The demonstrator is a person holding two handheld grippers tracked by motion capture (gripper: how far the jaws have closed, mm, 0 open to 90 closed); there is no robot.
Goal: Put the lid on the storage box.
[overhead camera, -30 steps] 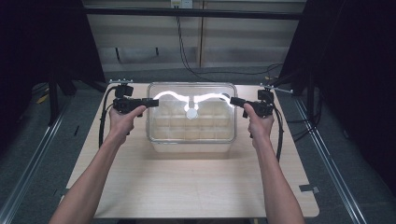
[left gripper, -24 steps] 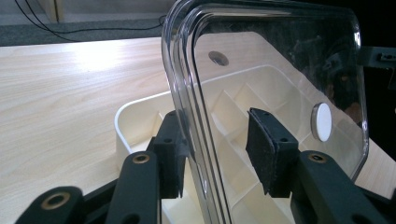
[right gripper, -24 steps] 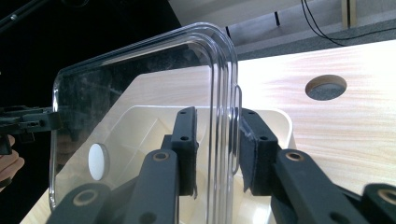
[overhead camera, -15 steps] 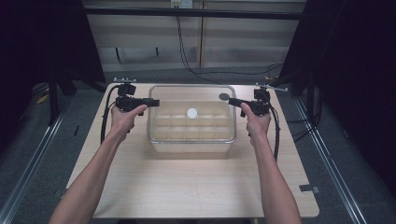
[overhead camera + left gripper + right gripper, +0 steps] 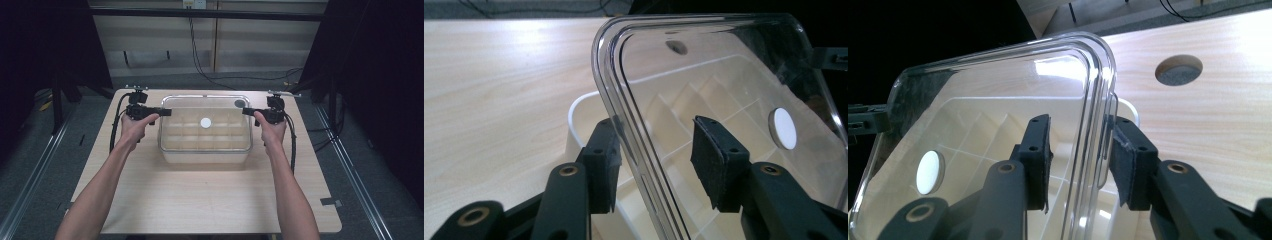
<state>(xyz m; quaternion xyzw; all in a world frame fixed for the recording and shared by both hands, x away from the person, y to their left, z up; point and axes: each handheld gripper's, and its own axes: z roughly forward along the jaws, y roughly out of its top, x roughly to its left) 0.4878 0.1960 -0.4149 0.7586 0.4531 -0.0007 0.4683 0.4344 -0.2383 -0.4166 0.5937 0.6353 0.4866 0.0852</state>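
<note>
Clear lid [image 5: 205, 121] seated on bin [image 5: 205, 152] near tabletop's far edge; left claw [image 5: 165, 112] and right claw [image 5: 247, 111] just opening, pads off rim; withdrawal left.

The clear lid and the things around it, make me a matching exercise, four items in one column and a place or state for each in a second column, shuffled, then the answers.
Column one:
1. clear lid
2. white disc
3. left hand-held gripper
4. round hole in the table

Column two:
A. stuck near the middle of the lid
B. jaws either side of the lid's edge, a gap at each pad
C. lying over the white divided box
D. in the wood beside the box's far right corner

Pairs: 1-C, 2-A, 3-B, 4-D
</note>
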